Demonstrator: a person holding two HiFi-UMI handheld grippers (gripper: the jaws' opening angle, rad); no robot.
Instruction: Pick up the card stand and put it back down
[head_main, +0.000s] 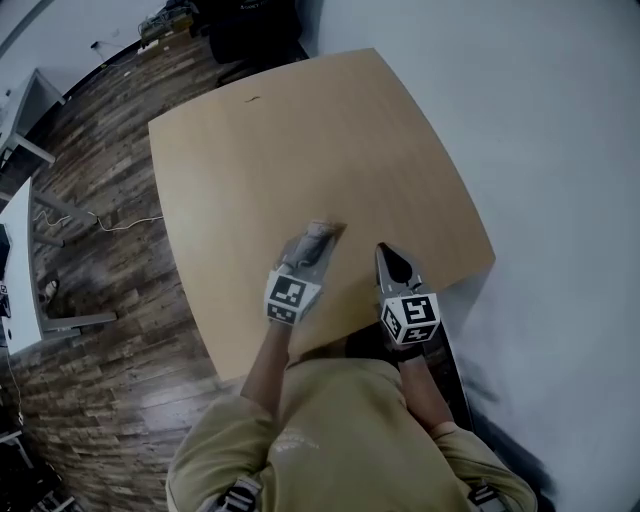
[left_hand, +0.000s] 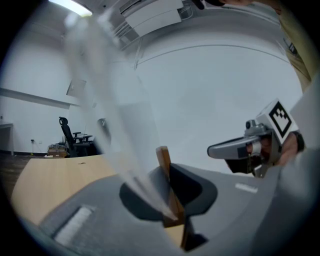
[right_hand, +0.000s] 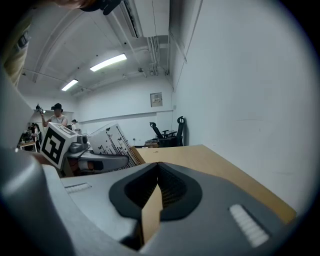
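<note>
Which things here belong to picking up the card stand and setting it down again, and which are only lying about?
For the job:
- card stand, clamped by its wooden base in the left gripper
- wooden table under it

Only about:
- right gripper, shut and empty
- office chairs
- cable on the floor
</note>
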